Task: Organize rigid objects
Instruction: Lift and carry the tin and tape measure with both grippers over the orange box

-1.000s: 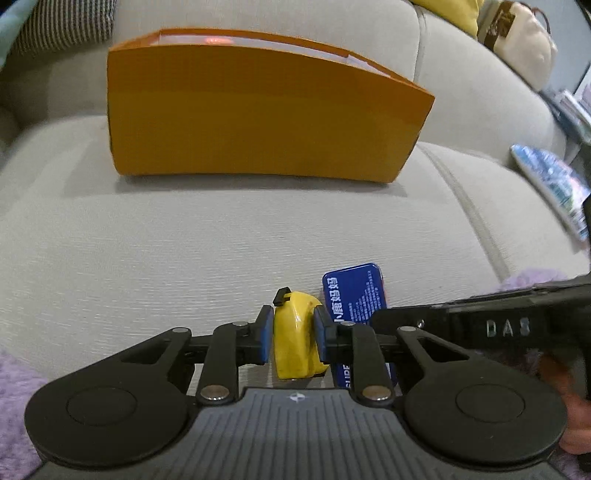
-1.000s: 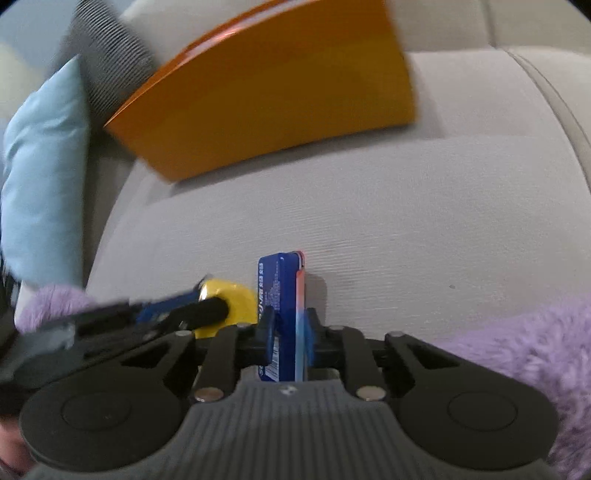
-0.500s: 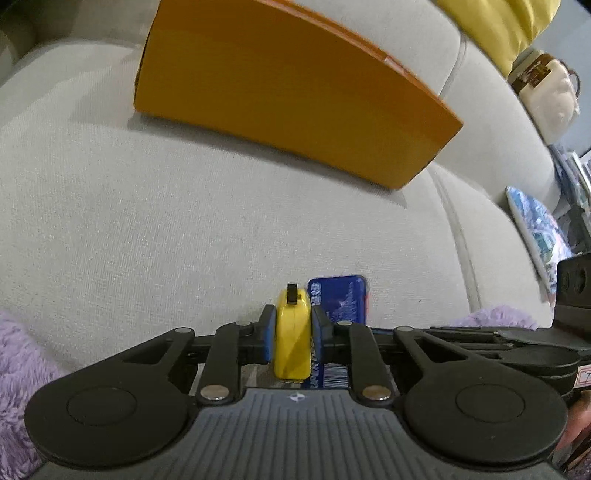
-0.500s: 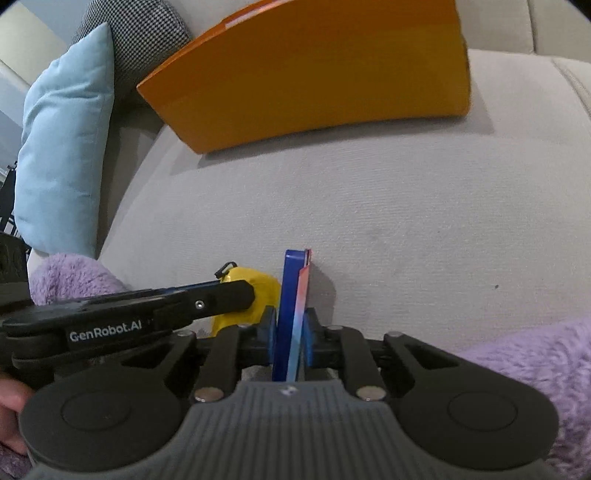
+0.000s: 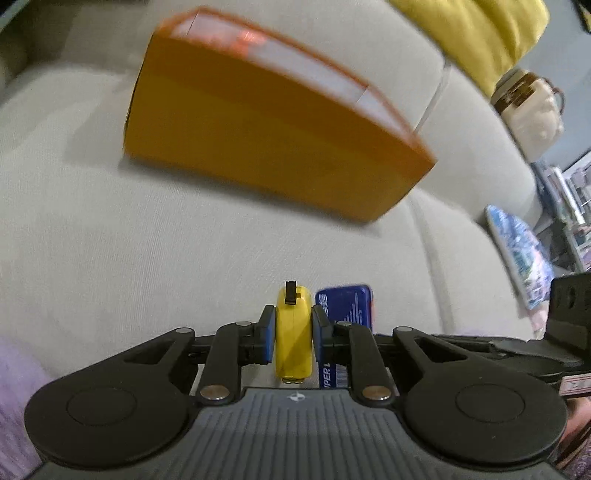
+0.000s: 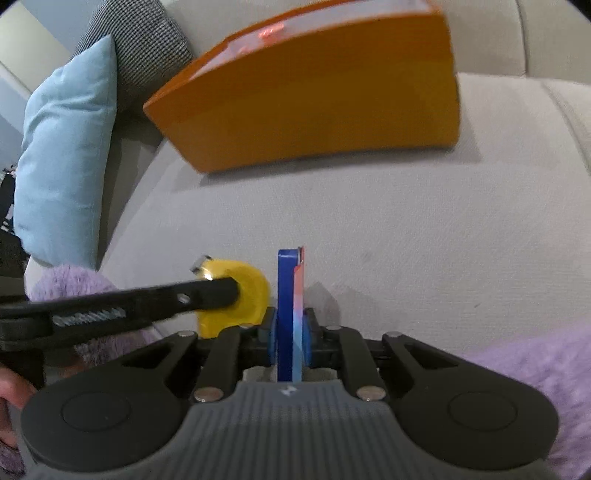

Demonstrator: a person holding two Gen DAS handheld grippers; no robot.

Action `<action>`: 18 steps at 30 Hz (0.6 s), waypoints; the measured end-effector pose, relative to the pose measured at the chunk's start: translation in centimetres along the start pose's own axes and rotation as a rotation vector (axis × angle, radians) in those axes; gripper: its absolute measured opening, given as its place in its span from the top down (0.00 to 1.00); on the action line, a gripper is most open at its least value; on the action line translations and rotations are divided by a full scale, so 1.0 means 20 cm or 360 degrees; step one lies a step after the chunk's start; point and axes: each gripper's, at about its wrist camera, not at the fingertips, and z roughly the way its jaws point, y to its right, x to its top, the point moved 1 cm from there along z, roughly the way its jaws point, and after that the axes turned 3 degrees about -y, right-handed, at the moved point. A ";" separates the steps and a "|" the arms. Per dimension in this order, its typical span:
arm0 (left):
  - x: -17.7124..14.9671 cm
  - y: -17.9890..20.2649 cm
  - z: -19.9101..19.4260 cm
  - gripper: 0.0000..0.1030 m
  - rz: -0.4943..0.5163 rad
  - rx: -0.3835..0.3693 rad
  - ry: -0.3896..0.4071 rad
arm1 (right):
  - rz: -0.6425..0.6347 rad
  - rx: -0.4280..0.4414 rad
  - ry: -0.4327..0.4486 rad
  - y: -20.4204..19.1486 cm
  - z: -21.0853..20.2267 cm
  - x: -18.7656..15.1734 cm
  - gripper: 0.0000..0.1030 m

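Observation:
My left gripper [image 5: 293,334] is shut on a yellow tape measure [image 5: 293,339], held upright above the beige sofa seat [image 5: 147,258]. My right gripper [image 6: 290,334] is shut on a thin blue box [image 6: 288,306], held on edge. The blue box also shows in the left wrist view [image 5: 347,306], just right of the tape measure. The tape measure also shows in the right wrist view [image 6: 247,295], left of the box, with the left gripper's finger across it. An open orange box [image 5: 266,136] stands on the seat ahead of both grippers; it also shows in the right wrist view [image 6: 317,99].
A purple fluffy blanket [image 6: 535,365] lies at the near edge of the seat. A light blue cushion [image 6: 62,158] and a checked cushion [image 6: 136,48] stand at the left. A yellow cushion [image 5: 480,33], a cream bag [image 5: 532,110] and a patterned cushion [image 5: 517,254] lie to the right.
Both grippers have lifted their objects off the seat and moved toward the orange box, which now looks larger and nearer. The grips have not changed.

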 end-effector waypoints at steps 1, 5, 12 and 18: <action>0.04 0.01 -0.03 0.79 0.0012 -0.0021 0.0020 | -0.0007 -0.0004 0.0009 0.00 -0.03 0.03 0.87; 0.25 0.10 -0.12 0.79 0.0078 -0.0080 0.0102 | -0.0059 -0.0017 0.0088 -0.03 -0.19 0.23 0.87; 0.68 0.21 -0.16 0.79 0.0211 -0.0141 0.0195 | -0.0131 -0.0092 0.0213 -0.06 -0.37 0.76 0.87; 0.97 0.19 0.06 0.79 0.0235 -0.0111 0.0143 | -0.0164 -0.0294 0.0108 -0.02 -0.17 1.15 0.87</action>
